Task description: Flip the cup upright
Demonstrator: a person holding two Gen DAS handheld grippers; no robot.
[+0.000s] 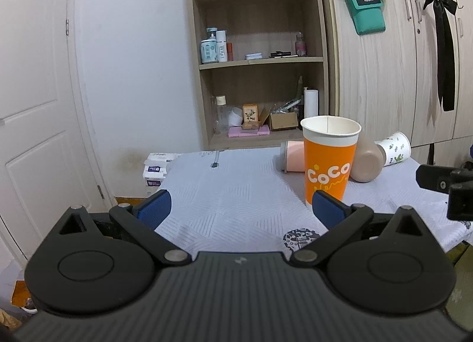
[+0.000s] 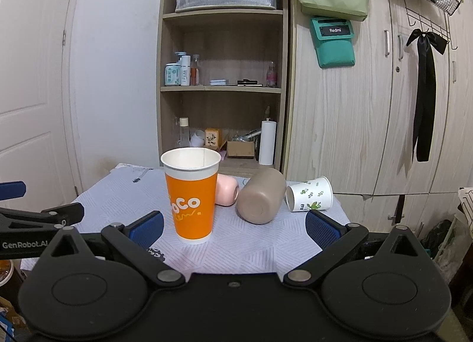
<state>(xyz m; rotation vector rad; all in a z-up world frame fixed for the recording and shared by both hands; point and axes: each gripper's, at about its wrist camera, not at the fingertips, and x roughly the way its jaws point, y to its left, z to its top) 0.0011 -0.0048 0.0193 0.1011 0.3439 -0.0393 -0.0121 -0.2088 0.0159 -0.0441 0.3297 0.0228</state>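
An orange "CoCo" paper cup point(image 1: 329, 159) stands upright on the table; it also shows in the right wrist view point(image 2: 192, 194). Behind it three cups lie on their sides: a pink cup point(image 1: 292, 155) point(image 2: 227, 191), a brown cup point(image 1: 366, 161) point(image 2: 261, 195) and a white cactus-print paper cup point(image 1: 396, 148) point(image 2: 310, 194). My left gripper point(image 1: 241, 209) is open and empty, in front of and left of the orange cup. My right gripper point(image 2: 235, 228) is open and empty, just short of the orange and brown cups.
The table has a white patterned cloth point(image 1: 230, 188) point(image 2: 124, 194). A wooden shelf unit point(image 1: 260, 58) with bottles and boxes and a wardrobe point(image 2: 369, 123) stand behind it. A white door point(image 1: 32, 105) is at the left. The other gripper's body point(image 1: 443, 185) point(image 2: 35, 224) shows at each view's edge.
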